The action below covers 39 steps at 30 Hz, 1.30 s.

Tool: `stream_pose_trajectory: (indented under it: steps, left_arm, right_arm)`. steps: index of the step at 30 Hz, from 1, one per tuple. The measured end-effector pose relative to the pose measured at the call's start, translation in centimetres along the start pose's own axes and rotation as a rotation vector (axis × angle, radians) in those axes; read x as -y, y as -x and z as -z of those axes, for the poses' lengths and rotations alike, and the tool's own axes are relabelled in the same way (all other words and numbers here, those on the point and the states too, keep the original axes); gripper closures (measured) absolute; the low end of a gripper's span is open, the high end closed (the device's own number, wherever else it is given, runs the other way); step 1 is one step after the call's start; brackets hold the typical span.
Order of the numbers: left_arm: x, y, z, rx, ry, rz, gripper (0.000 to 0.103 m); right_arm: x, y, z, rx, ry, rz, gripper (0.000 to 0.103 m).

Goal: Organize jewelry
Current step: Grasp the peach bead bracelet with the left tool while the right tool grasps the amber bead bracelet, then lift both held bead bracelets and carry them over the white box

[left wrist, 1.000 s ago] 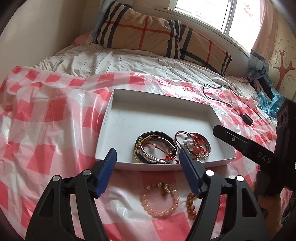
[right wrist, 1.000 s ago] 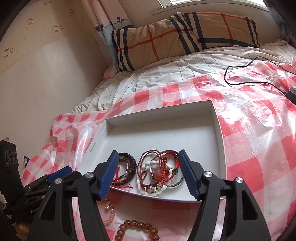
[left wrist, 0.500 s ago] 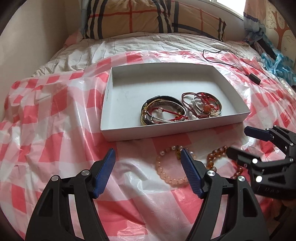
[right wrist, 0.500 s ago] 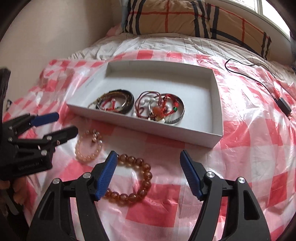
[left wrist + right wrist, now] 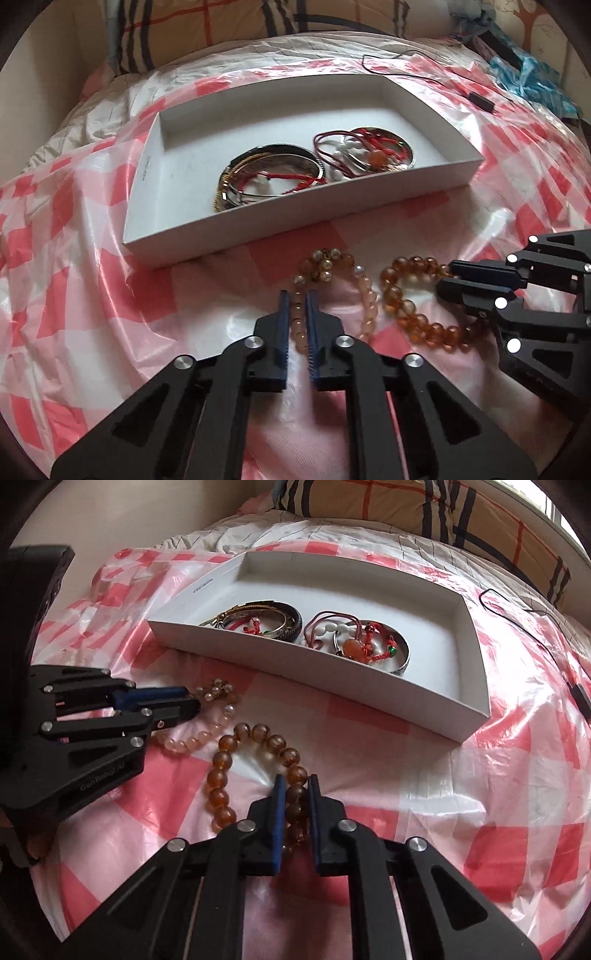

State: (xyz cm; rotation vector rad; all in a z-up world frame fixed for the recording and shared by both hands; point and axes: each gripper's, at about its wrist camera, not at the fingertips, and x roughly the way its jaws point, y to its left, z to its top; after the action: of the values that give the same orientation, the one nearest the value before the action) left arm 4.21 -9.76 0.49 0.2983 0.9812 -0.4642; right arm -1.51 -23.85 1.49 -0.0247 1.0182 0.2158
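My left gripper [image 5: 296, 308] pinches the pink bead bracelet [image 5: 364, 295], right gripper [image 5: 294, 794] pinches the amber bead bracelet [image 5: 255, 771]. Both lie on the cloth near the white tray [image 5: 476, 657], ready to lift in.

Item count: one white tray [image 5: 236, 225], two grippers, and two loose bead bracelets on the checked cover [image 5: 66, 295]. The loose bracelets are one pale pink bead bracelet [image 5: 365, 295] and one amber bead bracelet [image 5: 221, 768]. Inside the tray, two clusters of bangles and cords: one left cluster [image 5: 269, 177] and one right cluster [image 5: 365, 155]; individual pieces in each overlap and cannot be counted. One plaid pillow [image 5: 461, 513] and one black cable [image 5: 424, 74] lie beyond.
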Motion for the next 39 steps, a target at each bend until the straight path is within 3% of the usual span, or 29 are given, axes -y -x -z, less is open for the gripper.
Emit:
stream_pose_trajectory:
  steps: [2,7,15,21,32,39]
  left_arm:
    - [0.1,0.9,0.6,-0.017,0.029,0.11,0.096]
    - [-0.9,4.2,2.0,0.01,0.122,0.287,0.096]
    - [-4.4,8.3,2.9,0.108,0.264,0.451,0.096]
    - [-4.9,10.1,2.3,0.17,0.283,0.435,0.096]
    - [-1.6,13.9,1.0,0.35,0.167,0.173,0.096]
    - [-1.1,14.9,0.8,0.406,0.15,0.111,0.096]
  right_arm:
    - [0.8,0.7,0.7,0.009,-0.084,-0.084,0.09]
    - [3.7,2.6,3.1,0.067,-0.333,-0.342,0.09]
    - [5.0,4.1,4.3,0.205,-0.536,-0.684,0.09]
    - [5.5,4.6,4.0,0.253,-0.593,-0.791,0.09]
    - [6.5,6.5,3.5,0.363,-0.601,-0.877,0.09]
    - [7.2,7.0,3.5,0.41,-0.626,-0.946,0.09]
